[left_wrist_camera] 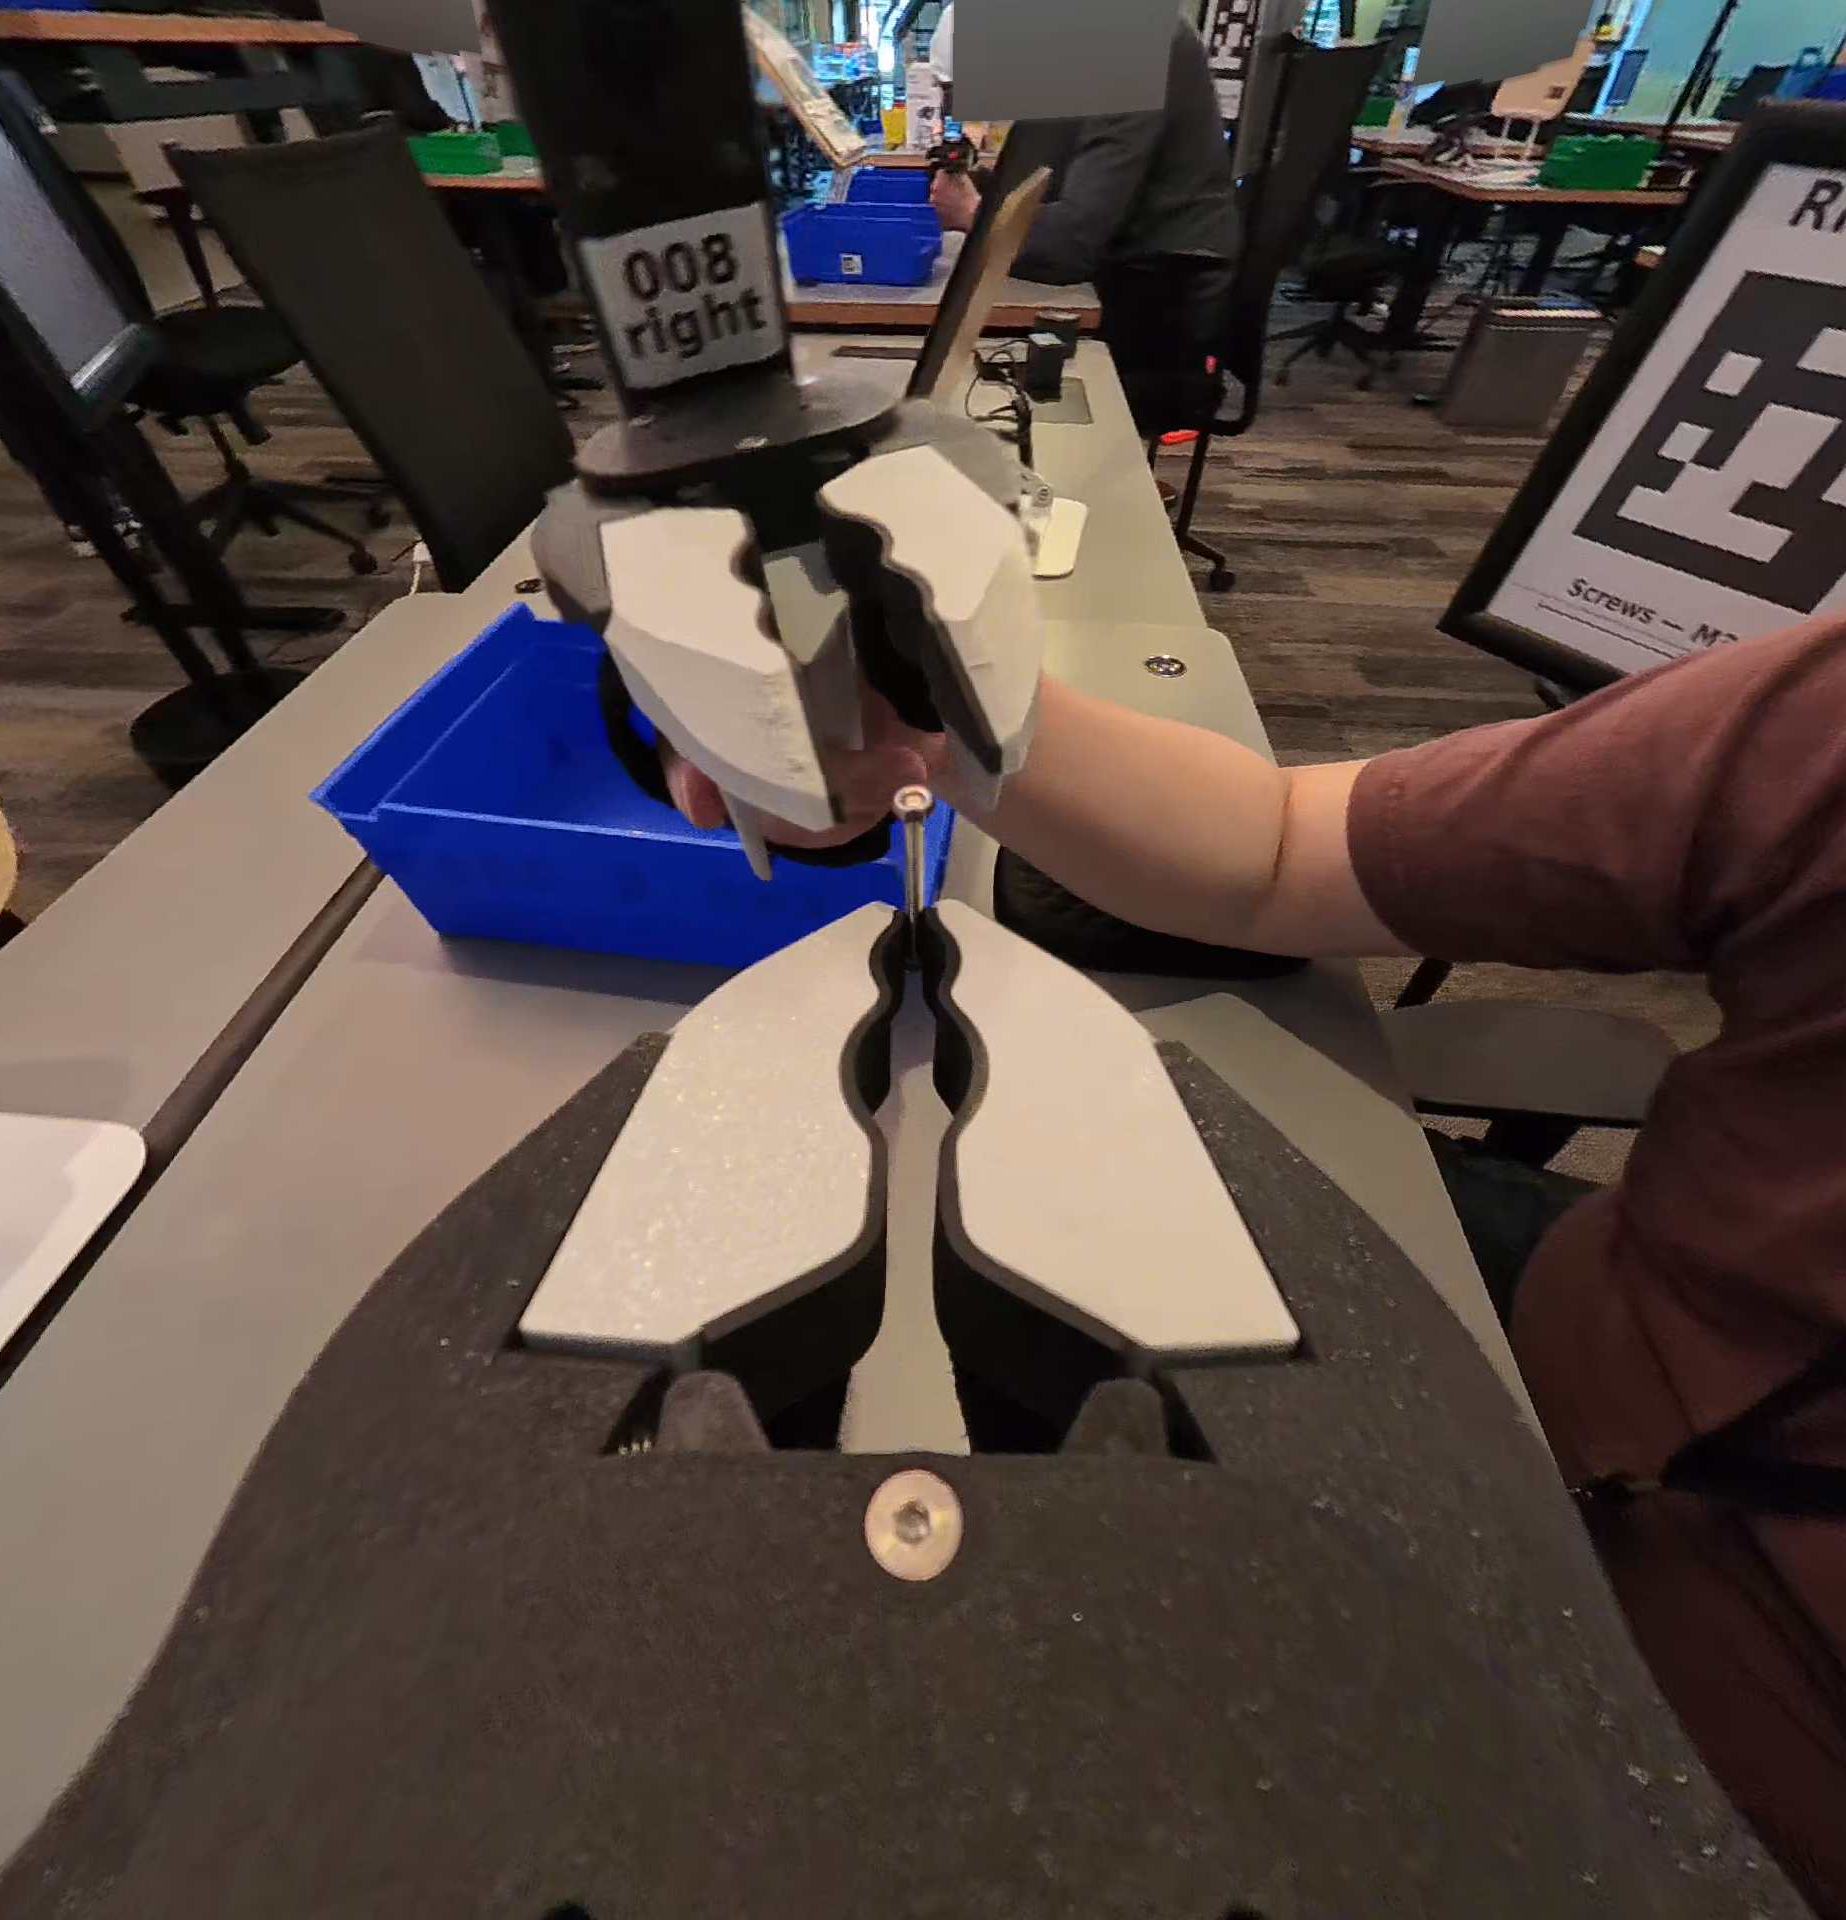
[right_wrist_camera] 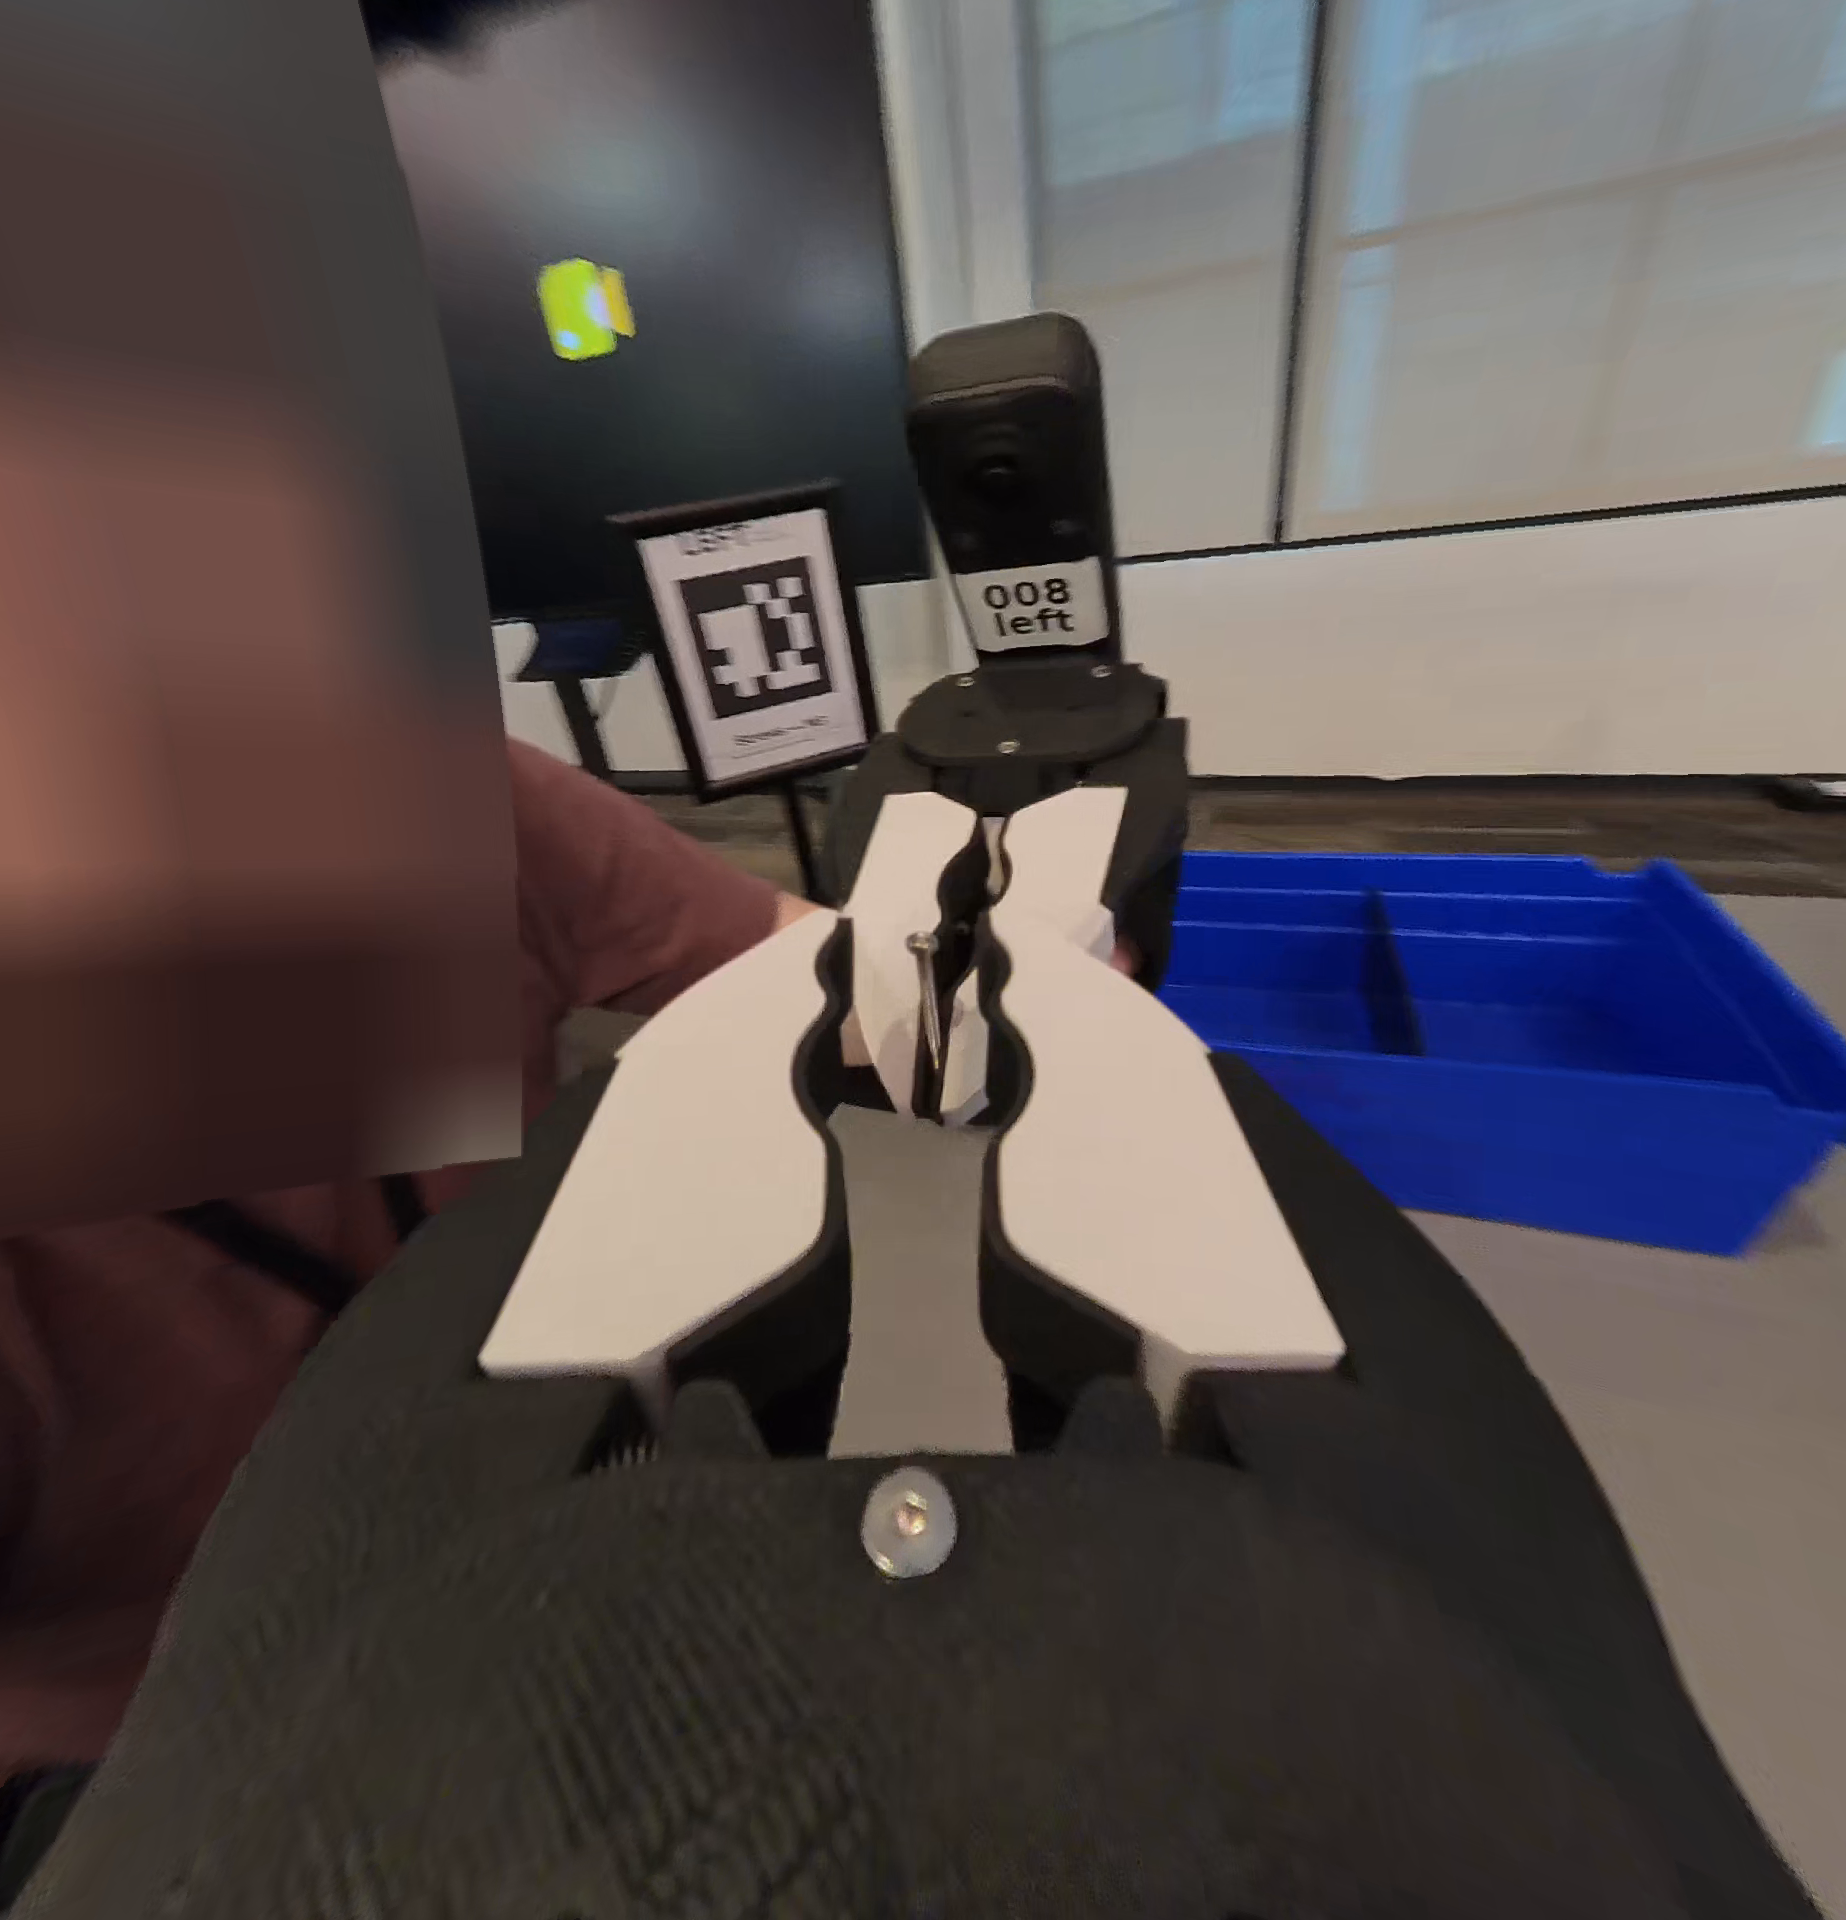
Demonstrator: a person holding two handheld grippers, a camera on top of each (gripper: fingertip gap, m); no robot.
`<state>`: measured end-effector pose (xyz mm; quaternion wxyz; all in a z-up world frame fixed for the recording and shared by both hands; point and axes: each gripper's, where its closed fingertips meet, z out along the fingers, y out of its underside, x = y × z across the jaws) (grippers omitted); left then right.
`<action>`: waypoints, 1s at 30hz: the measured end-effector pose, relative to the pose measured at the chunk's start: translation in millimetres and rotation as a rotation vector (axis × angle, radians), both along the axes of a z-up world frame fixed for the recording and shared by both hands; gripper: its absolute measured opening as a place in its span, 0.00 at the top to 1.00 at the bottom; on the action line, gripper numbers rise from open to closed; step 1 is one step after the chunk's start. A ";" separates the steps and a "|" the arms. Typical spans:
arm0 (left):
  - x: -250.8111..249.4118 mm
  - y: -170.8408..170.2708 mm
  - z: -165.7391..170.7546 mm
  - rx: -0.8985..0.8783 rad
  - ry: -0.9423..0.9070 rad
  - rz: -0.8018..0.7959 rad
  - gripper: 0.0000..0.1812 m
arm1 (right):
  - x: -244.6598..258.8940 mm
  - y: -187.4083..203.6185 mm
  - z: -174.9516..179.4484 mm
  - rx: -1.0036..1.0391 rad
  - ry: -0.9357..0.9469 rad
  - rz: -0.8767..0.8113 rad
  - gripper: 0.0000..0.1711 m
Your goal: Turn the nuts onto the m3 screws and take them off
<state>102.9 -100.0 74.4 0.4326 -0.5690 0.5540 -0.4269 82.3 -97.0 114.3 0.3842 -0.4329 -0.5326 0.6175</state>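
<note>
Screw-wise, we've got one thin silver M3 screw pinched by its lower end between the very tips of our left gripper, head pointing up, held in the air over the grey counter. Those jaws are closed down to a sliver on the shank, presumably so most of the screw stays exposed.

Our right gripper sits just beyond it, facing the left one almost nose to nose. Its jaws stand a moderate way apart and we see nothing clamped in them. From the right wrist view the screw lines up in that gap, so it looks like we're about to close in around the head end.

We can't make out any nut on the screw. The blue plastic divided bin sits on the counter just beside both grippers, probably the parts supply, contents not visible.
</note>
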 end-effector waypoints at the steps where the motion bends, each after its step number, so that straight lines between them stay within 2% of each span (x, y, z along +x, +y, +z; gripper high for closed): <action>1: 1.0 -2.4 -0.3 0.008 0.002 -0.010 0.99 | 1.0 -1.6 -1.4 -0.005 -0.002 0.021 0.87; 5: 3.9 -7.4 -3.0 0.018 0.015 -0.030 0.99 | -0.3 -5.3 -6.5 0.025 -0.013 0.043 0.89; 9: 4.6 -8.9 -3.1 0.010 0.014 -0.040 0.99 | -1.7 -13.0 -11.6 0.060 -0.041 0.072 0.97; 15: 0.7 0.2 -0.7 0.026 0.015 0.019 0.99 | -3.7 -5.2 -9.8 0.071 -0.046 0.004 0.97; 20: 0.6 0.1 -0.9 0.019 0.015 0.016 0.99 | -3.1 -5.2 -6.2 0.030 -0.032 0.017 0.95; 24: 0.4 3.6 -1.7 0.020 0.020 0.037 0.99 | -4.4 -1.2 -7.6 0.026 -0.036 -0.002 0.97; 27: -2.7 14.1 -3.1 0.016 0.031 0.097 0.99 | -7.3 8.9 -9.4 0.024 -0.070 -0.083 0.97; 30: -9.6 34.0 -3.9 0.005 0.035 0.217 0.99 | -13.7 29.8 -10.6 0.027 -0.117 -0.275 0.97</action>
